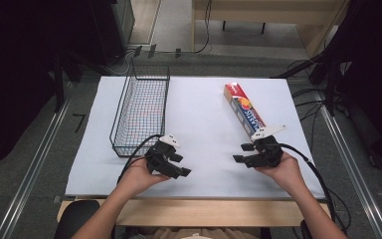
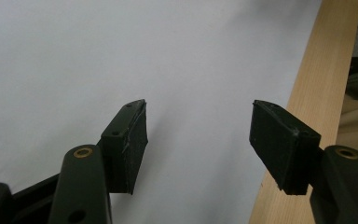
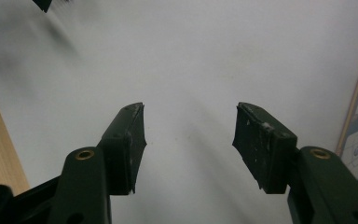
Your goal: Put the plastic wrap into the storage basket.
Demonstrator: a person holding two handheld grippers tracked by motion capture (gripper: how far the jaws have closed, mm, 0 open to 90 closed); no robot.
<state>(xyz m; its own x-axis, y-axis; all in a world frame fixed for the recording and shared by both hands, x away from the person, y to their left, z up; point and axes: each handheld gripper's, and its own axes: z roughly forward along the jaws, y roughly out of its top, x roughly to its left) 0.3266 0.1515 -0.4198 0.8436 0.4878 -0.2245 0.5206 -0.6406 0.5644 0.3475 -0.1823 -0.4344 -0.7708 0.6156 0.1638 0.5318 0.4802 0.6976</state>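
Nearby, colourful printed box [image 1: 244,110], lettering illegible.

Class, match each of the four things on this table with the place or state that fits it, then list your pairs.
Things:
1. wire basket
2. long box
3. left hand-held gripper
4. white sheet

Places or states:
A. lies slantwise on the right half of the sheet
B. covers the tabletop
C. stands empty on the left half of the sheet
D. open, holding nothing, near the front edge

Pairs: 1-C, 2-A, 3-D, 4-B
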